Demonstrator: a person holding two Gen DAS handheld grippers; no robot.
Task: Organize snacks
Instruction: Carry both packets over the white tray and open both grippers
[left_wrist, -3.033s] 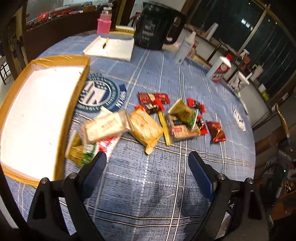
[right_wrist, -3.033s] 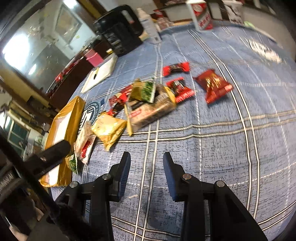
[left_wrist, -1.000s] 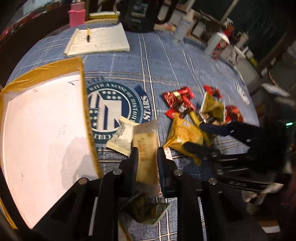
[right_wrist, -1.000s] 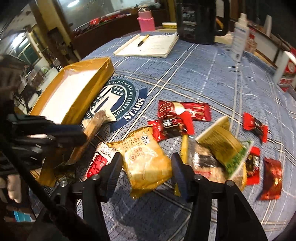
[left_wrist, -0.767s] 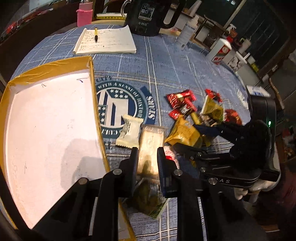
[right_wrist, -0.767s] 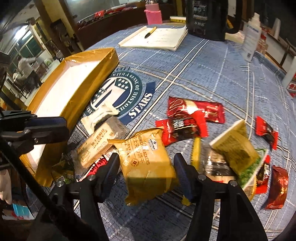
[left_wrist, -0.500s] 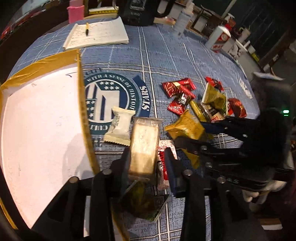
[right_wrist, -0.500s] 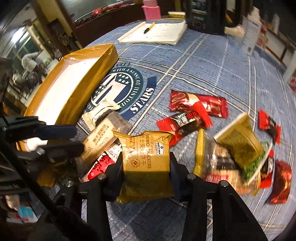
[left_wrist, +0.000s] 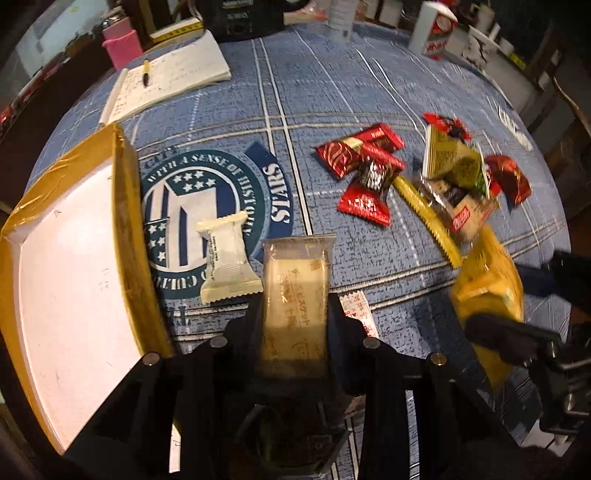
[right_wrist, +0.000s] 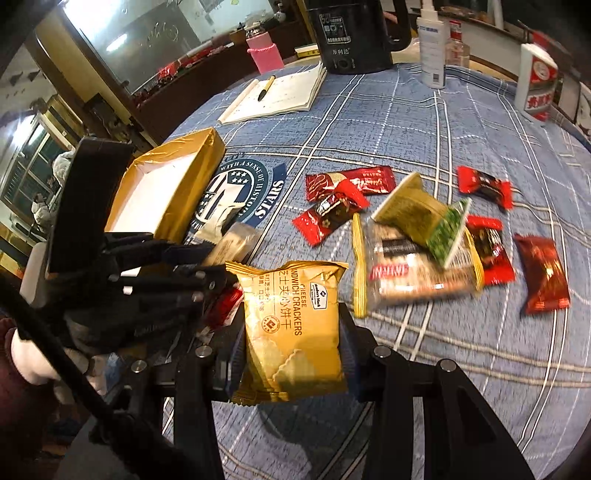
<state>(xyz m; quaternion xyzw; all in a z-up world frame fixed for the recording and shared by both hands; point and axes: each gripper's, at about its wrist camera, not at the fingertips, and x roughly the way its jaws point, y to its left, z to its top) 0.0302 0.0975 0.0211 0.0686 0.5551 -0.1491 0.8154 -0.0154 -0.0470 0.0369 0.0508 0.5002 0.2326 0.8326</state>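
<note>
My left gripper (left_wrist: 295, 306) has a beige biscuit pack in clear wrap (left_wrist: 295, 280) between its closing jaws, held above the blue cloth beside the gold-walled tray (left_wrist: 125, 221). The pads press on the pack's sides. My right gripper (right_wrist: 293, 321) is shut on a yellow cheese cracker pack (right_wrist: 288, 295), lifted off the table. In the left wrist view that yellow pack (left_wrist: 487, 284) is blurred at the right. A small white pack (left_wrist: 225, 258) lies on the round emblem. Red wrappers (left_wrist: 362, 162) and a green-gold pack (left_wrist: 450, 162) lie further right.
The tray's white floor is bare. A notebook with a pen (left_wrist: 177, 77), a pink bottle (right_wrist: 264, 55), a black kettle (right_wrist: 354, 33), a white bottle (right_wrist: 432, 48) and a red-white carton (right_wrist: 537, 85) stand at the far edge. A person's hand (right_wrist: 29, 354) holds the left gripper.
The right gripper has shut on the yellow pack and raised it off the cloth. The left gripper's jaws stand wider around the beige pack, which has lifted and now lies flat between them.
</note>
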